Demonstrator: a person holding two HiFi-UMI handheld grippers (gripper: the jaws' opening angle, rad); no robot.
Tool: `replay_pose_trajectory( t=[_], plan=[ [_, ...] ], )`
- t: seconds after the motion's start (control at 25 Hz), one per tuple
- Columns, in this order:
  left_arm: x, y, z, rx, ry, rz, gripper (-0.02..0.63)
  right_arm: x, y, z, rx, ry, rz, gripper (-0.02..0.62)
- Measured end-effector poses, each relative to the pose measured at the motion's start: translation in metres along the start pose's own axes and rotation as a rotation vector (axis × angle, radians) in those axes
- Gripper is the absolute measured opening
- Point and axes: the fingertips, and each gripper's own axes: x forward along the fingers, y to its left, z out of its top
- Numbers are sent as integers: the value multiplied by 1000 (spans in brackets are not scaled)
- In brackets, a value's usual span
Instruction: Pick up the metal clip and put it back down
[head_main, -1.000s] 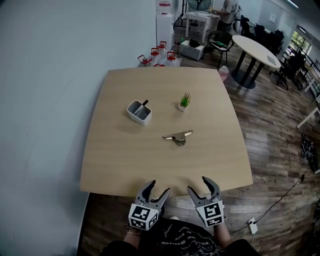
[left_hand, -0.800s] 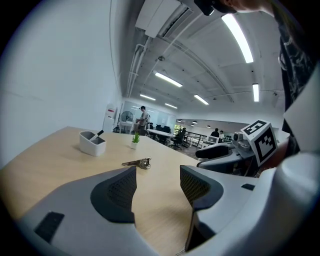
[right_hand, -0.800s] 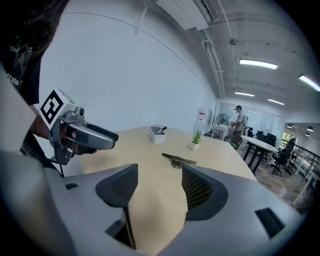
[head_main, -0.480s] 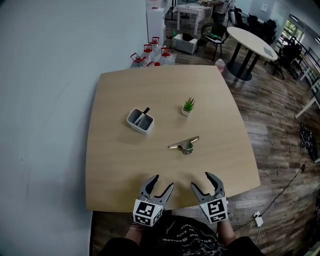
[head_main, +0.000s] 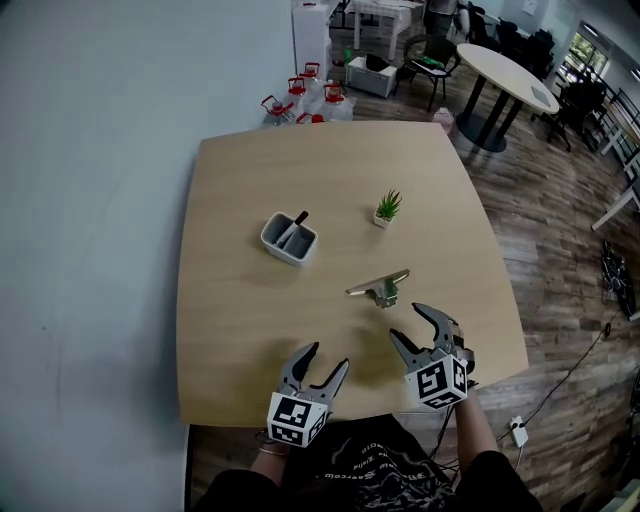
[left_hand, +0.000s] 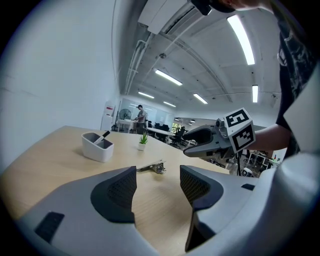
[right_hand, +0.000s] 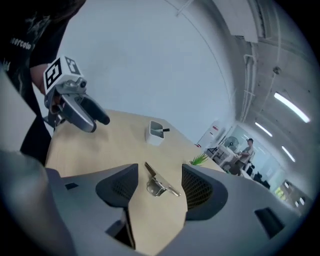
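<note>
**Metal clip (head_main: 380, 288) now framed by the right gripper (head_main: 408, 322)**

Since a moment ago the right gripper has pushed out from the near edge of the wooden table (head_main: 240, 310) toward the metal clip — jaws spread wide, holding nothing. The clip lies flat just ahead, untouched. The left gripper (head_main: 328, 356) waits at the edge, equally agape and empty. The approach looks under way — no grasp yet.

water jugs (head_main: 298, 98): bases behind table (head_main: 240, 320) edge | distant person (left_hand: 140, 113): too small
</note>
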Motion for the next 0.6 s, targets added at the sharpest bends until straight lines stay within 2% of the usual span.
replay_pose_trajectory(
  t=[0.24,0.44,0.6],
  plan=[
    [-4,13,-5,-30,0,59,264,49,0,-6,-291,73,110,281],
    [-10,19,-3,-54,0,124,264,87,3,-27,-470,146,224,279],
    [-16,19,2,-66,0,180,263,107,5,-43,-557,199,307,278]
  ],
)
